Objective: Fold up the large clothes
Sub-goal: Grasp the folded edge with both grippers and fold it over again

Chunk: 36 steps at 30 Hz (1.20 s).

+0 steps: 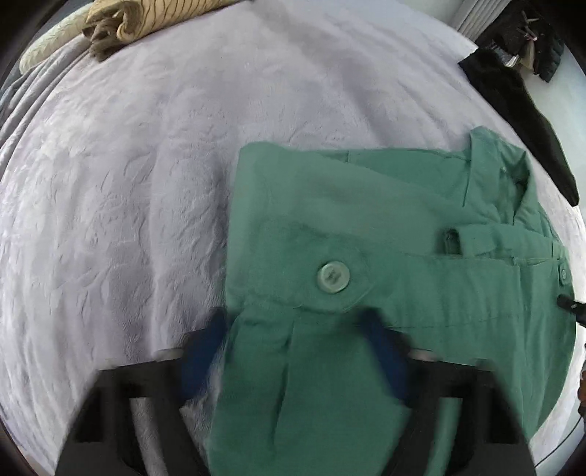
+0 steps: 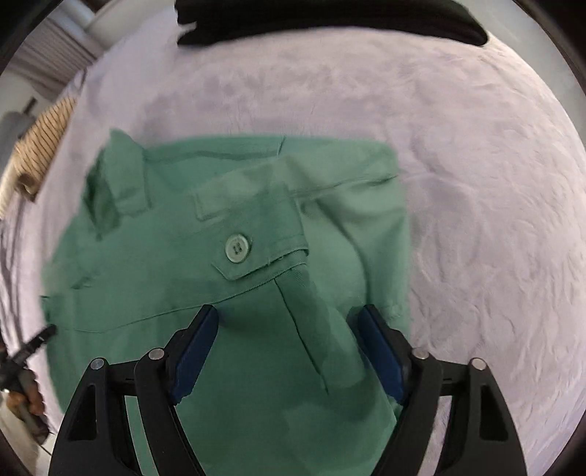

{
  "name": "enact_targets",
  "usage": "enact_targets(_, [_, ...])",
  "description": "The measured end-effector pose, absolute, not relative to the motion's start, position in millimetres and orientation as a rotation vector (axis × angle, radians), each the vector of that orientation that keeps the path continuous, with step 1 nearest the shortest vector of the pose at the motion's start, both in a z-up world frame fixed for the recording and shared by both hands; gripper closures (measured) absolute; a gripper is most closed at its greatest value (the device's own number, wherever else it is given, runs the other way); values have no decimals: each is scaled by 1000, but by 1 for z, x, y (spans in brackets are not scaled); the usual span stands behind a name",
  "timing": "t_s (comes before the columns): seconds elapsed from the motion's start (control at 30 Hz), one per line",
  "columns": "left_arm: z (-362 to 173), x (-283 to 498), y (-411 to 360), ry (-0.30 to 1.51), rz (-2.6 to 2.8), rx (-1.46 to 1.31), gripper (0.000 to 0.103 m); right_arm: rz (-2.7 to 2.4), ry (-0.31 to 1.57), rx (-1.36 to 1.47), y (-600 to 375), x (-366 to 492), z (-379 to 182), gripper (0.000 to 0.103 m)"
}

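Your left claw (image 1: 293, 326) hangs part-open over the green trousers' (image 1: 384, 227) edge, gripping nothing. Your right claw (image 2: 289, 322) gapes likewise above them. They lie folded mid-bed (image 1: 146, 164); a striped garment (image 1: 146, 18) at the far edge.

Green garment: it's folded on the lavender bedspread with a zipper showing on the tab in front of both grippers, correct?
Not quite. The green garment does lie folded on the lavender bedspread, but the tab carries a round button, not a zipper. Both wrist views show it, just ahead of the left gripper and the right gripper.
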<state>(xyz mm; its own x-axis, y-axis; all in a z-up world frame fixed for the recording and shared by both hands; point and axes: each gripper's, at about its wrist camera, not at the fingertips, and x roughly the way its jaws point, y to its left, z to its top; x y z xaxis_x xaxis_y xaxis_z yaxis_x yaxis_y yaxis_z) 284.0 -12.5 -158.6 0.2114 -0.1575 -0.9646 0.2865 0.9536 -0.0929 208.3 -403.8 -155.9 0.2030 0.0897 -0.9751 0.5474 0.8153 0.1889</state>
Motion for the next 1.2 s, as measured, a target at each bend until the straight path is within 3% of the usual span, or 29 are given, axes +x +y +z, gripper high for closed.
enact_targets(0.03, [-156,281,-14,1303,-279,156,73,-345,1353,554,-401,208,-156,61])
enact_targets(0.07, [-153,278,-15,1289,-274,175,80,-345,1349,533,-396,207,-153,95])
enact_targets(0.13, [-139,267,-14,1245,-297,207,89,-341,1314,475,-387,201,-137,97])
enact_targets(0.37, [-59,252,1,1099,-409,91,89,-292,1115,391,-379,175,-51,98])
enact_targets(0.47, [-50,269,-14,1043,-406,124,89,-318,1090,388,-394,188,-46,98])
enact_targets(0.8, [-157,319,-42,1147,-283,213,88,-387,1205,552,-434,233,-152,96])
enact_targets(0.87, [-164,318,-44,1150,-274,228,85,-384,1208,555,-437,230,-163,93])
enact_targets(0.93, [-167,319,-43,1155,-257,236,73,-382,1195,607,-445,224,-163,89])
enact_targets(0.97, [-165,320,-41,1159,-241,235,67,-392,1196,624,-449,221,-162,83])
enact_targets(1.0, [-161,321,-38,1160,-213,242,49,-431,1203,638,-455,215,-158,70])
enact_targets(1.03, [-153,319,-32,1149,-174,257,42,-487,1209,642,-461,206,-151,63])
enact_targets(1.07, [-145,317,-26,1135,-165,260,42,-526,1203,649,-465,198,-143,59])
enact_targets(1.13, [-125,306,-13,1122,-207,246,42,-536,1166,651,-465,185,-125,63])
enact_targets(1.2, [-112,292,-5,1128,-247,240,42,-495,1136,606,-451,172,-103,96])
